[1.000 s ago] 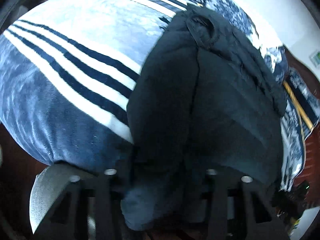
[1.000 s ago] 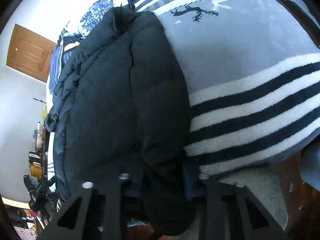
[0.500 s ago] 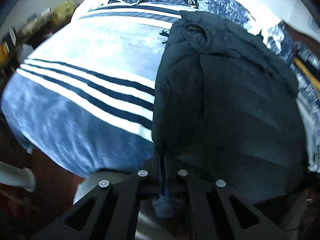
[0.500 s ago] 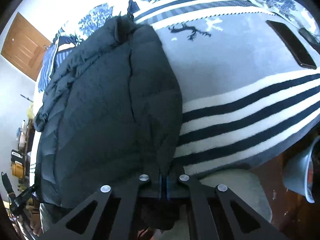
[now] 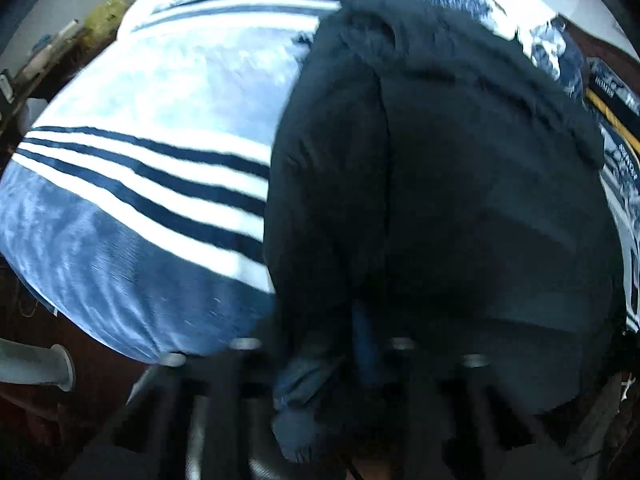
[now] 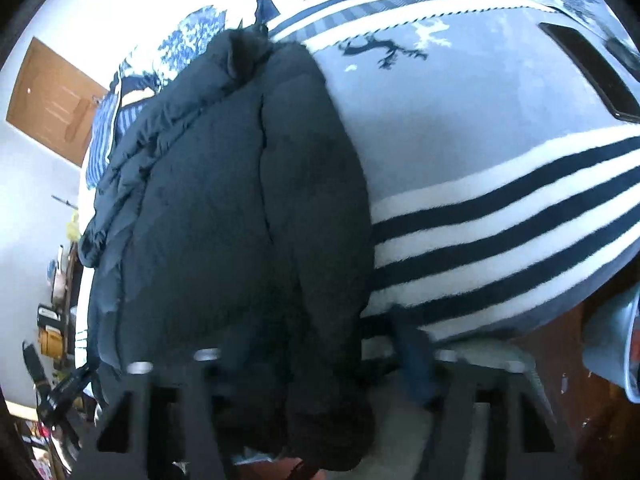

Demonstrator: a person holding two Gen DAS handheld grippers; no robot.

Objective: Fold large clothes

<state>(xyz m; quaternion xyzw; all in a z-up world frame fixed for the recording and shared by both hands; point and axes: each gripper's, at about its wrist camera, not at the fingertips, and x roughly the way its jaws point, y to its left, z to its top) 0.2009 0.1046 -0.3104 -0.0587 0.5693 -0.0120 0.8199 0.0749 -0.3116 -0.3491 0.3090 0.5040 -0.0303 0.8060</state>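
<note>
The black puffer jacket (image 5: 440, 200) is lying lengthwise on the bed, its near hem drooping over the bed's near edge and hanging between the fingers of both tongs. The left gripper (image 5: 320, 364) is standing with its fingers spread wide, the jacket's near left corner sagging in the gap (the frame is blurred here, so I cannot tell whether the pads are touching cloth). The right gripper (image 6: 324, 360) is likewise standing wide open, the jacket's near right corner (image 6: 328, 420) bulging between its fingers, with nothing pinched. Under the jacket a plush striped blanket (image 6: 500, 220) is covering the bed, its black and white bands running across on either side of the jacket. Farther along, the jacket's collar (image 6: 244, 56) is pointing toward the far end of the bed, where blue-patterned bedding (image 5: 440, 28) is bunching. A dark flat phone-like slab (image 6: 588, 72) is lying on the blanket at far right. Beyond the bed, a wooden door (image 6: 52, 100) is showing at far left.
</note>
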